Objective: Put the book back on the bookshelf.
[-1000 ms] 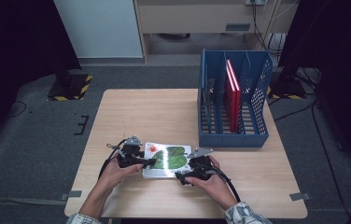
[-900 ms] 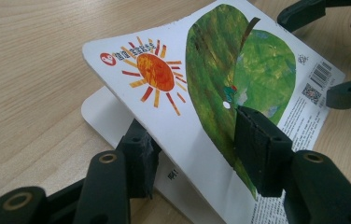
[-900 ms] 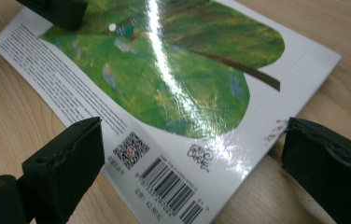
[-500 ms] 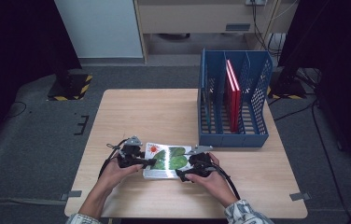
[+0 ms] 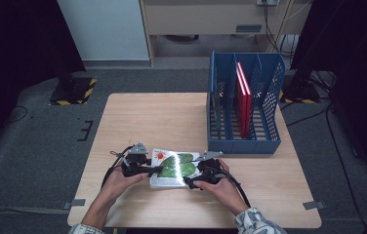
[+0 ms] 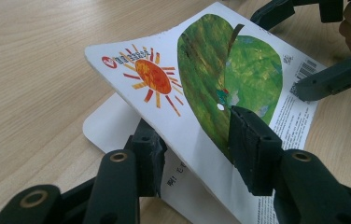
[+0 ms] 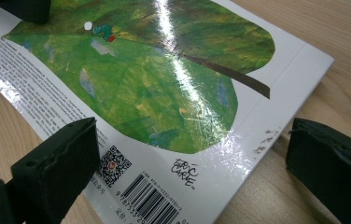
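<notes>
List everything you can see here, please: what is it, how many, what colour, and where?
Table: one, light wood, centre of the room.
Picture book: one, white with a green leaf and orange sun, near table edge, cover lifted at one side.
File rack: one, blue, on the table's far right.
Red books: apparently two, standing in the rack.
Left claw: one, black; jaws just closing, pinching the book's lifted cover.
Right claw: one, black, jaws open astride the book's other end.
Hands: two, holding the claws.
</notes>
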`<control>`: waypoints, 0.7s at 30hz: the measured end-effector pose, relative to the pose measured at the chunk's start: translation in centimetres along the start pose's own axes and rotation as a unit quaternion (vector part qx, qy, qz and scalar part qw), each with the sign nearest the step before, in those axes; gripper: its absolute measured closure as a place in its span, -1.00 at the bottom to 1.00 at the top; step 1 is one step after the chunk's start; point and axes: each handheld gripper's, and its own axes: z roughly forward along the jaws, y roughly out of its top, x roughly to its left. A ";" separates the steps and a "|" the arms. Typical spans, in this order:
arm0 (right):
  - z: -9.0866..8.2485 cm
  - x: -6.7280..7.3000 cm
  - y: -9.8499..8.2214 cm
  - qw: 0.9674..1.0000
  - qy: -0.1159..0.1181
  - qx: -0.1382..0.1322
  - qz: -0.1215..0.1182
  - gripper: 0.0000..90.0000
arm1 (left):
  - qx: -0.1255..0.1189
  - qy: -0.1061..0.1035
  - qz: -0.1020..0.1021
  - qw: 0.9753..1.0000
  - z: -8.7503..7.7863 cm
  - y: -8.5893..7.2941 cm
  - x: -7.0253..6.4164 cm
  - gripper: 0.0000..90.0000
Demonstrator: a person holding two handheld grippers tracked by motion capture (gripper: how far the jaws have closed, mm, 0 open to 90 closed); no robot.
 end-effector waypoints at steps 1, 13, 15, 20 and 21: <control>0.0 0.0 0.0 1.000 0.000 0.000 -0.003 -0.93 | -0.001 0.001 0.002 1.000 0.0 0.0 0.0 0.25; 0.0 -0.1 0.1 1.000 0.009 0.003 0.004 -0.93 | -0.003 -0.001 -0.006 1.000 -0.4 -0.1 -0.2 0.24; 0.0 0.0 0.1 1.000 0.010 0.000 0.012 -0.92 | -0.010 -0.004 -0.019 1.000 -0.4 -0.2 0.0 0.20; -0.5 0.2 0.1 1.000 0.014 -0.009 0.011 -0.88 | -0.014 -0.021 -0.040 0.999 -0.1 -0.6 0.3 -0.07; -0.6 0.3 0.1 1.000 0.013 -0.011 0.007 -0.87 | -0.007 -0.019 -0.035 0.999 0.1 -0.7 0.2 -0.16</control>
